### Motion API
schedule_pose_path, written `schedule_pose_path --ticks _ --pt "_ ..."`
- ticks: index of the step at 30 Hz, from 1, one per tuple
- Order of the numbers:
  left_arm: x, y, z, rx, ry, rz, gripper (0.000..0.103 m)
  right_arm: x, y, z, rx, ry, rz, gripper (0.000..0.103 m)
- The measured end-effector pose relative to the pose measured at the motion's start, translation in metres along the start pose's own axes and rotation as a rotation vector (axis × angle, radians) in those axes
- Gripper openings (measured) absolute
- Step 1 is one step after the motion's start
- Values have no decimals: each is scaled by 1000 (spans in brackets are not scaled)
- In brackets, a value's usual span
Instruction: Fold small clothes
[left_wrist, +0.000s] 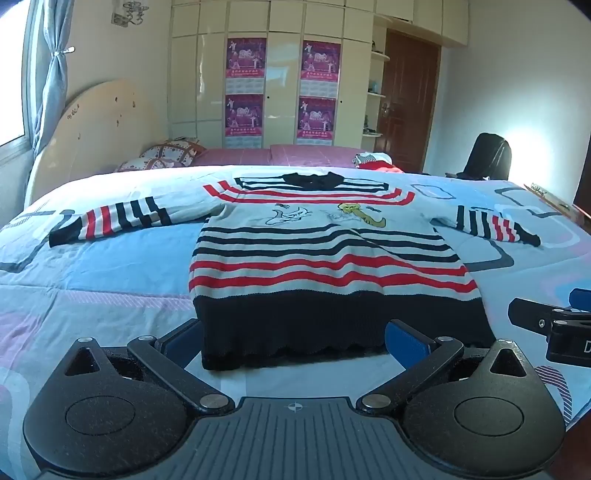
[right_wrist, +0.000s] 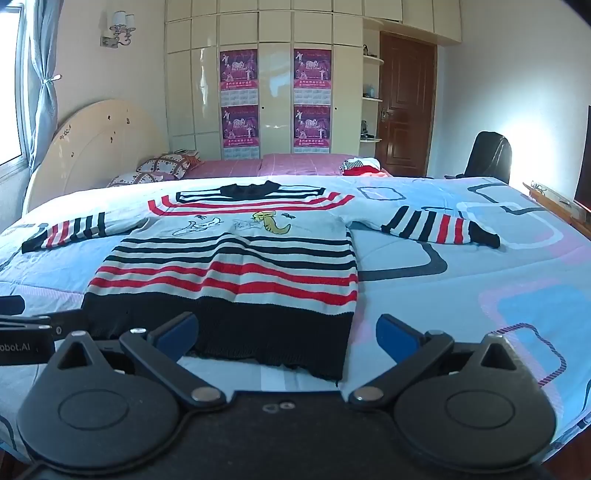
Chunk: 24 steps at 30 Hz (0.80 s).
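The striped sweater (left_wrist: 325, 254) lies flat and face up across the middle of my left wrist view, on the light blue patterned bedspread (left_wrist: 110, 288), collar toward the top of the frame and its dark hem band at the bottom centre. Both sleeves are spread out sideways, one reaching the left edge region, the other the right. In my right wrist view the same sweater (right_wrist: 236, 266) sits left of centre, its lower right hem corner near the bottom middle. My left gripper (left_wrist: 295, 339) has its blue-padded fingers spread wide apart, either side of the hem, holding nothing; I cannot tell whether the pads touch the cloth. My right gripper (right_wrist: 286, 338) is likewise released, one finger in front of the hem band, the other over bare bedspread to the right. At the far right edge of the left view a part of my other tool shows. Beyond, a pink bed (left_wrist: 280, 155), pillows (left_wrist: 166, 155), a curved headboard (left_wrist: 96, 125), a wardrobe with purple posters (left_wrist: 245, 59), a brown door (left_wrist: 406, 99) and a black chair (left_wrist: 487, 155).
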<state>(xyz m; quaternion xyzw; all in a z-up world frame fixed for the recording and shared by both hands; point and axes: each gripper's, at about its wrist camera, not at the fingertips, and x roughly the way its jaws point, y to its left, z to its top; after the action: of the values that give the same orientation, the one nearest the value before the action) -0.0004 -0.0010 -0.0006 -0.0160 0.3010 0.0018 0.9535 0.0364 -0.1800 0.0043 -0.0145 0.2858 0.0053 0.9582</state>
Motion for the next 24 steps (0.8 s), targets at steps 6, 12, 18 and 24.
schedule_pose_path --ticks 6,12,18,24 --pt "2 3 1 -6 3 7 103 0 0 0 2 4 -1 103" --pt "0 2 1 -6 -1 2 103 -1 1 0 -2 0 -1 103" --pt "-1 1 3 -8 -4 2 103 0 0 0 2 3 1 103" --pt "-1 2 3 -13 -1 -2 103 -1 3 -1 -3 -1 -2 103"
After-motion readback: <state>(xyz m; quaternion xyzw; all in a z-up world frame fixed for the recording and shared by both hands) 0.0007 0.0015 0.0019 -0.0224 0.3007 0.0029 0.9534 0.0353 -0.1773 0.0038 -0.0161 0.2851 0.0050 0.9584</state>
